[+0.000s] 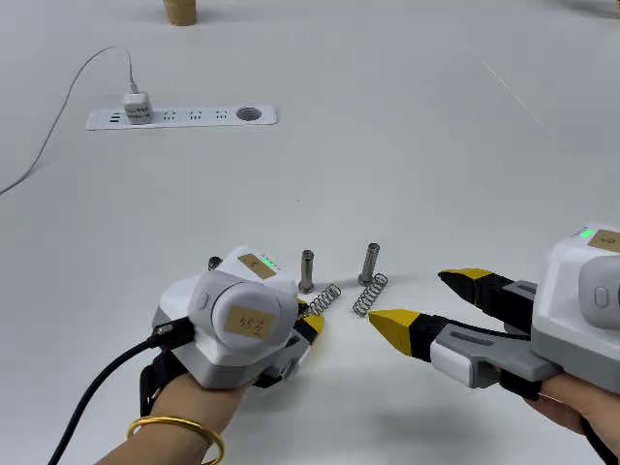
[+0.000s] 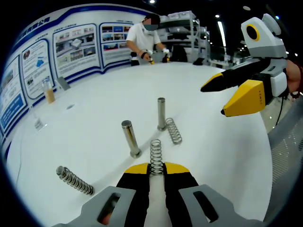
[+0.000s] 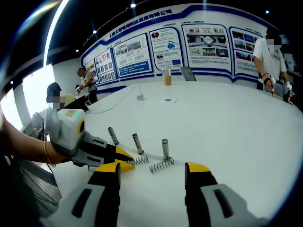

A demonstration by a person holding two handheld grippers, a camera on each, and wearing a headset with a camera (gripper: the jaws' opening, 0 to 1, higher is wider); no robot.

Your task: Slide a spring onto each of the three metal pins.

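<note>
Two bare metal pins (image 1: 307, 271) (image 1: 369, 263) stand upright on the white table. My left gripper (image 1: 312, 325) is shut on one end of a spring (image 1: 325, 300) (image 2: 155, 158), which points toward the nearer pin (image 2: 130, 138). A second spring (image 1: 369, 294) (image 2: 173, 131) lies loose at the foot of the other pin (image 2: 161, 114). A third pin (image 2: 74, 180) (image 3: 112, 135) has a spring around it, off to the left of my left gripper. My right gripper (image 1: 417, 298) (image 3: 154, 168) hovers open, right of the loose spring (image 3: 161, 165), with nothing in it.
A white power strip (image 1: 182, 116) with a plugged charger and cable lies at the far left of the table. A tan cup (image 1: 180, 12) stands at the far edge. A person (image 2: 144, 38) works at the table's far side.
</note>
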